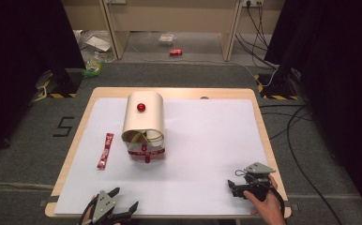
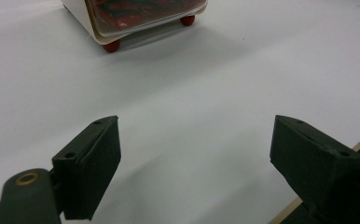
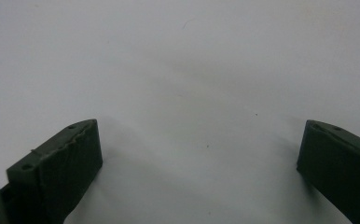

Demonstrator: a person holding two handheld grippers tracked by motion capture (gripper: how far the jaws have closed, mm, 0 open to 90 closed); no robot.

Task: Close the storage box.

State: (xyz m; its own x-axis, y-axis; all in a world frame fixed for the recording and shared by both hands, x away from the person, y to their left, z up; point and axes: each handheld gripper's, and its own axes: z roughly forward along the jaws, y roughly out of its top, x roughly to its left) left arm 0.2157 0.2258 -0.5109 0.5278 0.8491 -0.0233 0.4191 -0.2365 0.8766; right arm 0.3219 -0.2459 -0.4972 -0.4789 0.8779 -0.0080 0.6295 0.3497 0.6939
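A cream roll-top box [image 1: 144, 123] with a red knob [image 1: 141, 107] stands mid-table, its clear front showing red contents; its base and red feet [image 2: 112, 45] appear at the top of the left gripper view. A red snack packet [image 1: 105, 151] lies flat to the left of the box. My left gripper [image 1: 124, 200] rests open at the table's near edge, left of centre, with nothing between its fingers [image 2: 88, 168]. My right gripper [image 1: 233, 179] rests open near the front right corner, held by a hand, over bare white sheet [image 3: 183, 84].
A white sheet [image 1: 207, 140] covers the wooden table [image 1: 263, 126]. Cables trail on the floor at the right. Litter and a red can [image 1: 176, 52] lie on the floor beyond the table. Dark curtains stand at both sides.
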